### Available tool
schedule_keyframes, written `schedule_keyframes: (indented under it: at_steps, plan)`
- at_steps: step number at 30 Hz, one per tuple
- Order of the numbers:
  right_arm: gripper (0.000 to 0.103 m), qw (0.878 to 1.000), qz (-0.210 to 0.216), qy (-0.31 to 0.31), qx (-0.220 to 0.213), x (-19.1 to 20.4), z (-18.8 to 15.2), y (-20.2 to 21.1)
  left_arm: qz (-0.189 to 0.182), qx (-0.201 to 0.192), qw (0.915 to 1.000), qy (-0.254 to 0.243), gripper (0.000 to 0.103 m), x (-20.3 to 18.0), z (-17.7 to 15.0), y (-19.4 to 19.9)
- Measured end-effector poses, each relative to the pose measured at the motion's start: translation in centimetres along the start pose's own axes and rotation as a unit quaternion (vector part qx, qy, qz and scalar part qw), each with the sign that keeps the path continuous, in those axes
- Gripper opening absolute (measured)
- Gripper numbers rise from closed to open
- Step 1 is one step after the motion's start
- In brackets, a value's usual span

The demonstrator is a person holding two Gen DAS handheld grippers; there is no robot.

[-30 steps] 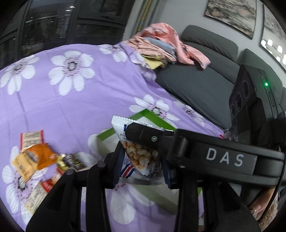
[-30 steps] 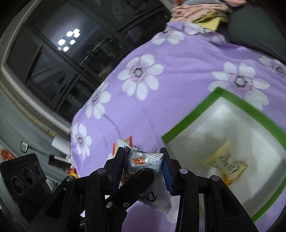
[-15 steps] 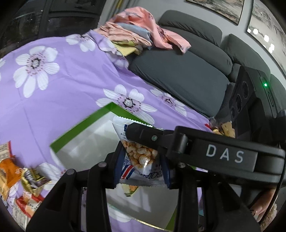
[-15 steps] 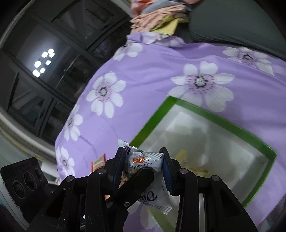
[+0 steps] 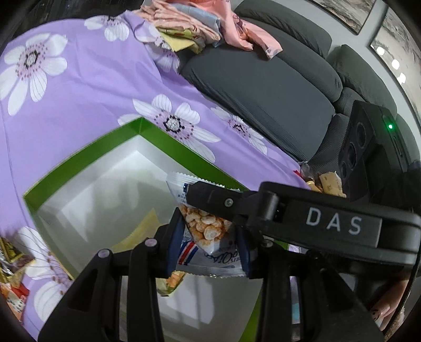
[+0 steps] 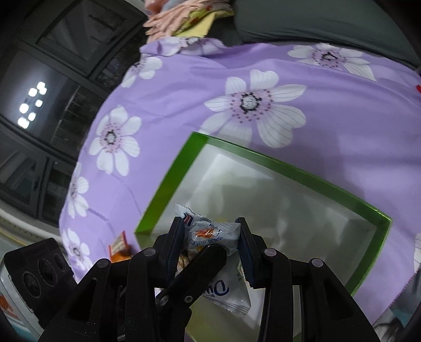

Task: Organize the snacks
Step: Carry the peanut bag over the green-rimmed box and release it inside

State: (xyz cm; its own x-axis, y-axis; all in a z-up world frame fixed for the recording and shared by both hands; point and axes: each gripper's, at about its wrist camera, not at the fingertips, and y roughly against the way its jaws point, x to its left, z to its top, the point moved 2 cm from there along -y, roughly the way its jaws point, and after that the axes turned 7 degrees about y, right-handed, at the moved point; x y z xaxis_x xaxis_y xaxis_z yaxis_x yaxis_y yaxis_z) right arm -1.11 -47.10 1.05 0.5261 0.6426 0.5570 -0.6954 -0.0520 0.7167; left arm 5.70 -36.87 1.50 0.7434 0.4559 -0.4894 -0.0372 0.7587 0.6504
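Observation:
My left gripper (image 5: pixel 209 244) is shut on a white snack packet with a clear window of round crackers (image 5: pixel 208 231); it hangs over a shallow box with a green rim (image 5: pixel 79 155) and white inside. My right gripper (image 6: pixel 211 244) is shut on a similar white packet (image 6: pixel 215 234), and its body crosses the left wrist view as a black bar marked DAS (image 5: pixel 334 223). Both packets hover above the box (image 6: pixel 289 163). A yellow packet (image 5: pixel 142 231) lies on the box floor, partly hidden by the fingers.
The box sits on a purple cloth with white flowers (image 5: pixel 79 79). Loose snack packets lie at the left edge (image 5: pixel 10 263) and one orange packet (image 6: pixel 119 247) beside the box. A dark grey sofa (image 5: pixel 263 86) with piled clothes (image 5: pixel 189 23) stands behind.
Both grippers have moved over the green-rimmed box and sunk toward it, each keeping its packet. The loose snack pile has slid to the left edge of the left wrist view.

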Motion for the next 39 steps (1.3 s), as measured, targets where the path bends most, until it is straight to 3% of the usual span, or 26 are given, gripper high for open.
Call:
schedule_keyframes:
  at_steps: [17,34,39]
  plan:
    - [0.042,0.998,-0.034,-0.034,0.032,-2.5,-0.2,-1.9,0.004,0.046,0.9987,0.02,0.037,0.7,-0.7,-3.0]
    - [0.042,0.995,-0.071,-0.031,0.056,-3.0,-0.7,-3.7,0.005,0.068,0.9966,0.047,0.037,1.9,-1.5,-4.3]
    - [0.042,0.995,-0.085,-0.02,0.041,-2.2,-0.7,-2.9,0.008,0.059,0.9972,0.046,0.037,1.6,-1.3,-3.6]
